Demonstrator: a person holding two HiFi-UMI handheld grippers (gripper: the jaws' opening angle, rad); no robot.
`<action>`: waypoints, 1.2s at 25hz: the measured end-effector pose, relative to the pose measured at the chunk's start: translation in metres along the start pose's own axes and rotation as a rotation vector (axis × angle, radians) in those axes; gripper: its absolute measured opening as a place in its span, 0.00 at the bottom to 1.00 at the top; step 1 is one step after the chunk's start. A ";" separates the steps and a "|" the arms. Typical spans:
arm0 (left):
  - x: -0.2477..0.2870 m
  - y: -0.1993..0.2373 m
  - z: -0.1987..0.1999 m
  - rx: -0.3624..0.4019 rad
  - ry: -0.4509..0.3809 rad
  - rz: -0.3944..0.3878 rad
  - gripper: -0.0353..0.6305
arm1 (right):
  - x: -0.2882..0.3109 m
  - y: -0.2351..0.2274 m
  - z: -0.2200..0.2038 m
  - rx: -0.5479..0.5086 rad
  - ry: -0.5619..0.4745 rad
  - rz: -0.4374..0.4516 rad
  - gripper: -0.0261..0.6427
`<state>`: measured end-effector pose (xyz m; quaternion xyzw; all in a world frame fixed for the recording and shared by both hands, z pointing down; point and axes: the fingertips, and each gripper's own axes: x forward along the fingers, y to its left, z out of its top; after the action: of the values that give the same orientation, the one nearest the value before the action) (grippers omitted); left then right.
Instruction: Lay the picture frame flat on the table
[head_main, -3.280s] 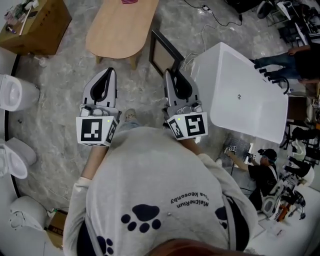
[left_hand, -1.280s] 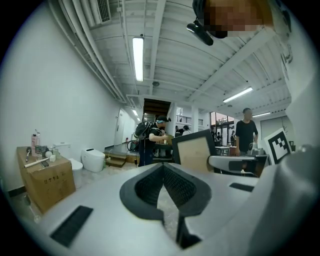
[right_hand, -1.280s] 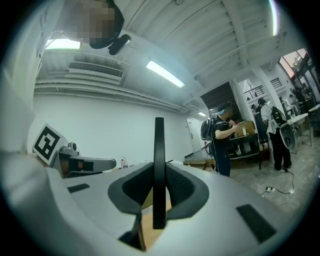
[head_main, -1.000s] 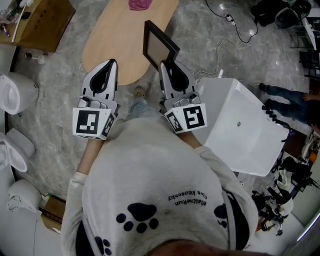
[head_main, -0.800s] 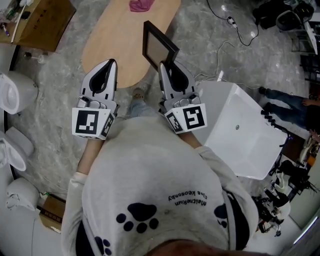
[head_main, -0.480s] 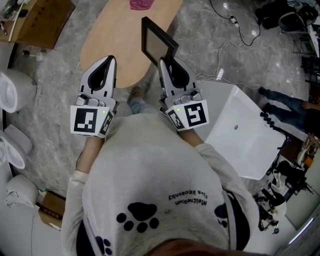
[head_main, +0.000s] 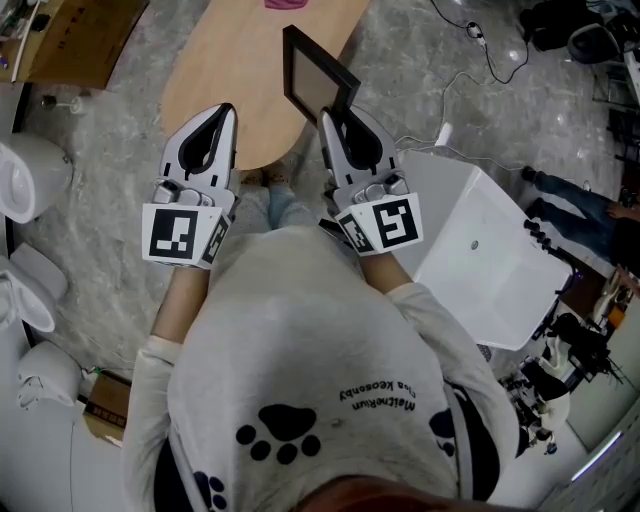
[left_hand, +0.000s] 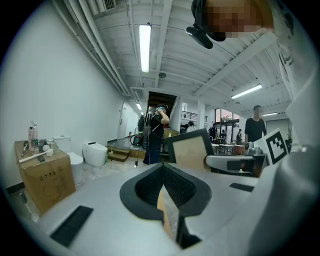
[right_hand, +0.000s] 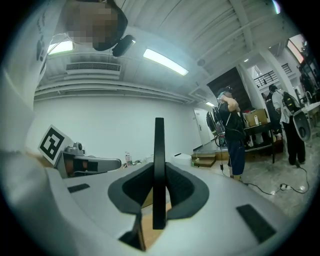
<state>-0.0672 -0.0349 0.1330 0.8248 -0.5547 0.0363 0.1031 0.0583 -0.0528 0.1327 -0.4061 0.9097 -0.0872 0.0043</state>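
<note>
A black picture frame (head_main: 318, 82) with a tan panel stands upright in the air over the near end of the oval wooden table (head_main: 225, 85). My right gripper (head_main: 331, 117) is shut on its lower edge. In the right gripper view the frame (right_hand: 159, 165) shows edge-on between the pads. My left gripper (head_main: 223, 110) hovers to the frame's left, over the table's near edge, shut and holding nothing. In the left gripper view its jaws (left_hand: 162, 168) meet at the tip, with the frame (left_hand: 192, 150) beyond them to the right.
A large white box (head_main: 480, 250) stands close on the right. A cardboard box (head_main: 60, 35) sits at the far left, white toilets (head_main: 25, 175) along the left edge. A pink cloth (head_main: 290, 4) lies at the table's far end. Cables (head_main: 480, 45) trail on the floor; people stand far right.
My right gripper has carried the frame from beside the white box to over the table's near end. Over the last second both grippers have edged slightly forward.
</note>
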 end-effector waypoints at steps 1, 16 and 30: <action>0.003 0.002 0.000 0.001 0.007 -0.005 0.07 | 0.003 0.000 -0.001 0.005 0.004 0.000 0.16; 0.035 0.026 -0.038 -0.005 0.059 -0.059 0.07 | 0.024 -0.007 -0.049 0.049 0.054 0.005 0.16; 0.055 0.034 -0.088 -0.013 0.093 -0.069 0.07 | 0.044 -0.022 -0.105 0.076 0.066 0.051 0.16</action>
<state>-0.0723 -0.0787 0.2332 0.8403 -0.5206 0.0673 0.1352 0.0365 -0.0838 0.2426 -0.3792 0.9154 -0.1348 -0.0082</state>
